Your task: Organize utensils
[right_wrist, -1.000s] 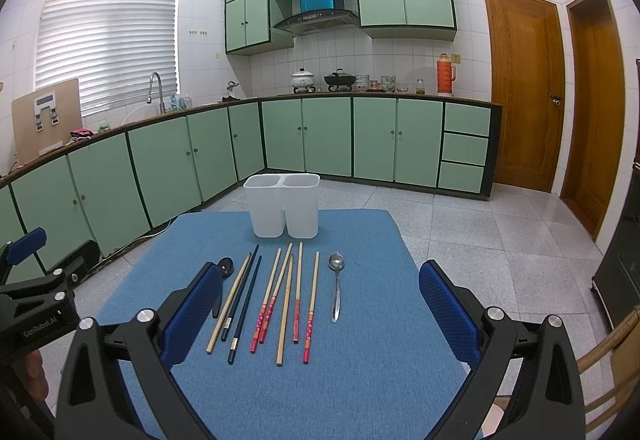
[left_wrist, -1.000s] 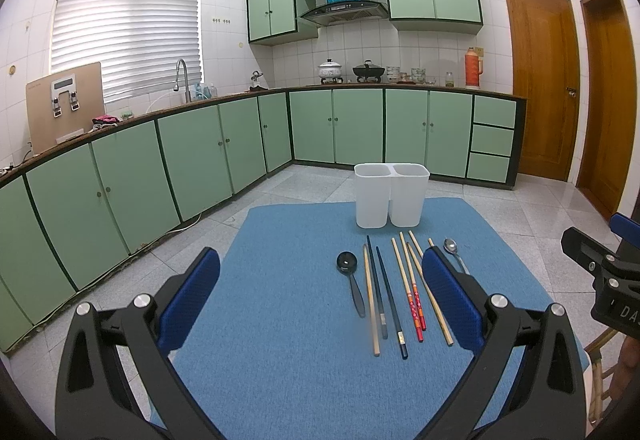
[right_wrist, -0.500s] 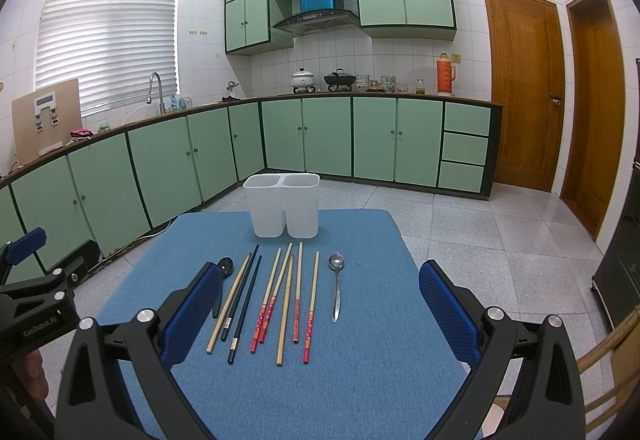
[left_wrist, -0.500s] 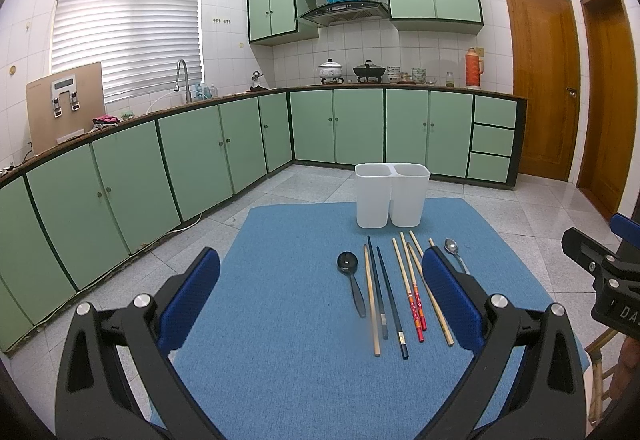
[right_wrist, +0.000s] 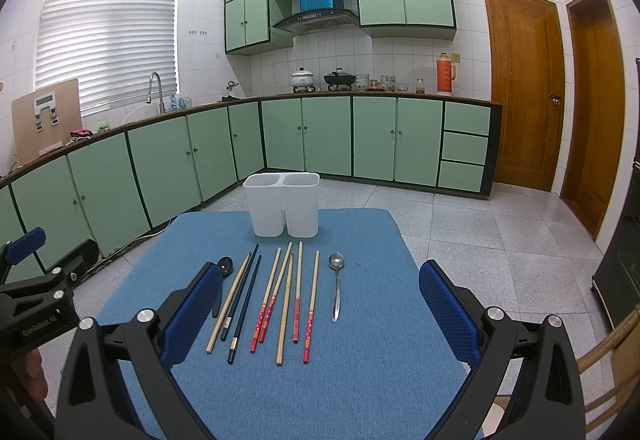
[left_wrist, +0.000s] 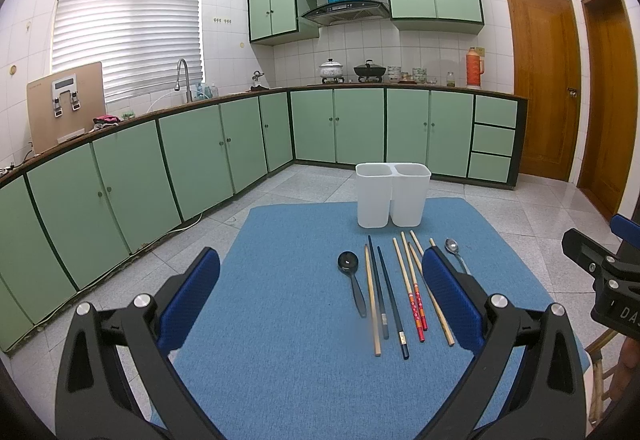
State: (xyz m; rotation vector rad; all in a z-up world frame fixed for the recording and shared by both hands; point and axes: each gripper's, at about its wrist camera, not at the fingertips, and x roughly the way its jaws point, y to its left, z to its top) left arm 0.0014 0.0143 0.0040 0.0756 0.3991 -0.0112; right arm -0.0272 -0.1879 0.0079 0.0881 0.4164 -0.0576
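A white two-compartment holder point(left_wrist: 393, 194) point(right_wrist: 283, 209) stands upright at the far end of a blue table mat point(left_wrist: 280, 320) point(right_wrist: 360, 380). In front of it lie several chopsticks point(left_wrist: 400, 292) point(right_wrist: 276, 300), wooden, dark and red-tipped, in a rough row. A black spoon point(left_wrist: 352, 280) point(right_wrist: 225, 266) lies at the row's left end, a metal spoon point(left_wrist: 454, 250) point(right_wrist: 336, 280) at its right. My left gripper point(left_wrist: 320, 304) hangs open above the near left of the mat. My right gripper point(right_wrist: 320, 312) hangs open above the near side, with nothing between its fingers.
Green kitchen cabinets point(left_wrist: 160, 168) run along the left and back walls, with a sink tap point(left_wrist: 183, 76) and pots on the counter. Tiled floor surrounds the table. Two wooden doors point(right_wrist: 524, 88) stand at the right. A wooden chair point(right_wrist: 608, 360) edge shows near right.
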